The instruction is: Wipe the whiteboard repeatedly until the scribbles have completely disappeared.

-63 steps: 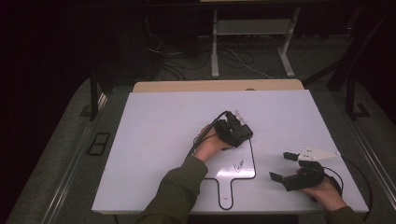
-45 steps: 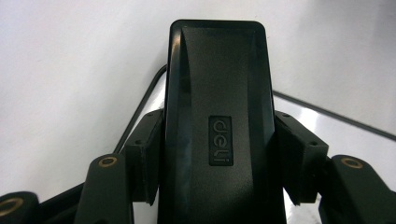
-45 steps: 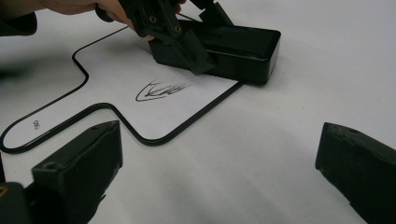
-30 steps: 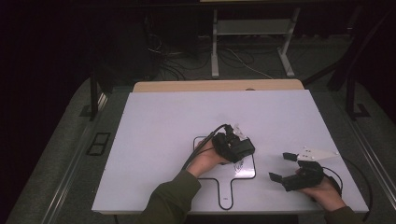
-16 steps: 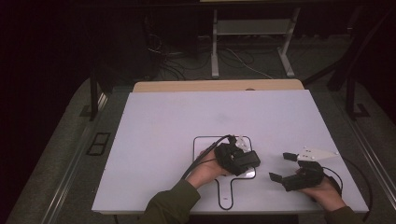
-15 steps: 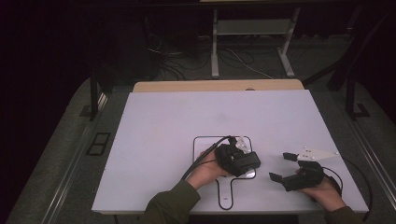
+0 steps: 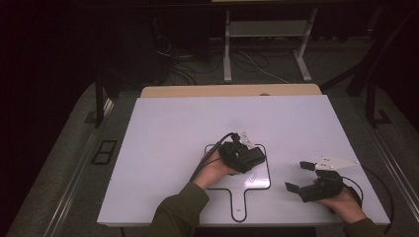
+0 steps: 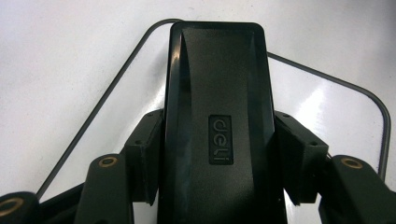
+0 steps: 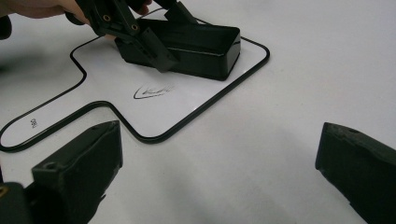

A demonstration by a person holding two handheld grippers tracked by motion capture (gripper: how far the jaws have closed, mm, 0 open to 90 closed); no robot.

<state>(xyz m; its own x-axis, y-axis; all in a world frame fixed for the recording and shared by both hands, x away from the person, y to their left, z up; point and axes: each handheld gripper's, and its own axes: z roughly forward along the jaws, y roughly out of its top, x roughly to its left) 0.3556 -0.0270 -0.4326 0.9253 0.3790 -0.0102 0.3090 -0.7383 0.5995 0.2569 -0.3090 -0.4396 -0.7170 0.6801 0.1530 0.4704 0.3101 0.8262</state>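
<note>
A small handled whiteboard (image 7: 261, 183) with a black rim lies flat on the white table. My left gripper (image 7: 245, 157) is shut on a black "deli" eraser (image 8: 217, 126), gripping its long sides, and the eraser rests on the board's far part. In the right gripper view the eraser (image 9: 201, 46) sits on the whiteboard (image 9: 112, 79) just beyond a dark pen scribble (image 9: 152, 89). My right gripper (image 7: 298, 176) lies to the right of the board, open and holding nothing, with its jaws wide apart (image 9: 219, 163).
The white table top (image 7: 168, 133) stretches to the left and far side. A wooden edge (image 7: 227, 90) shows behind it, with cables and a metal stand (image 7: 267, 29) on the dark floor. The table's front edge runs just under both hands.
My left gripper has carried the eraser toward the person and slightly right, down across the whiteboard. The right gripper has stayed in place, open.
</note>
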